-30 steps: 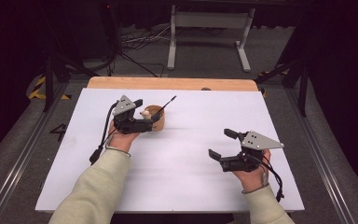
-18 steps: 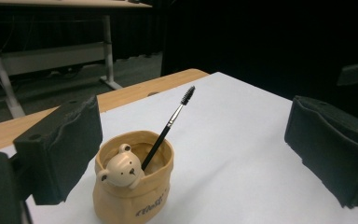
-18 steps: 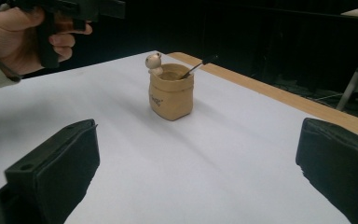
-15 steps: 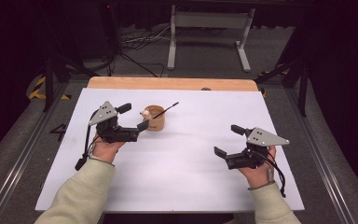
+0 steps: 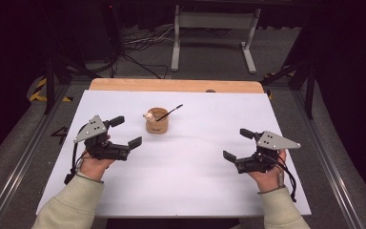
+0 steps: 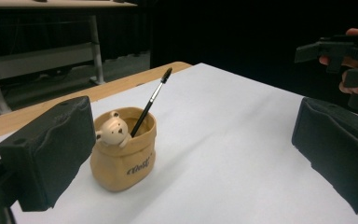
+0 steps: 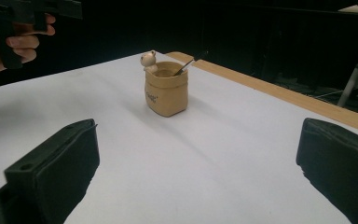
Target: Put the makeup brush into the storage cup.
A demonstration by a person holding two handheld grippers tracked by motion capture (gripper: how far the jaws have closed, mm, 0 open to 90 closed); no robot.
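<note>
White tabletop [image 5: 190, 157]: pen holder [image 5: 157, 121] apparently beyond open left fingers [image 5: 134, 141].

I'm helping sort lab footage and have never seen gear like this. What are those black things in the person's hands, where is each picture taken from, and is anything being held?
No robot here: a person holds a tool with two black jaws in each hand. The top picture looks down from above the table. In it, the left hand-held gripper is at the left and the right hand-held gripper at the right.

The other two pictures come from small cameras riding on those tools, looking along their own jaws, which show as the black blocks at the bottom corners.

On the white table stands a small tan pot shaped like a sack, with a little bear figure at its rim and a thin black brush leaning inside.

Nothing is held. Both tools' jaws stand wide open with nothing between them; the left one's have just been opening. The pot stands apart from both.
</note>
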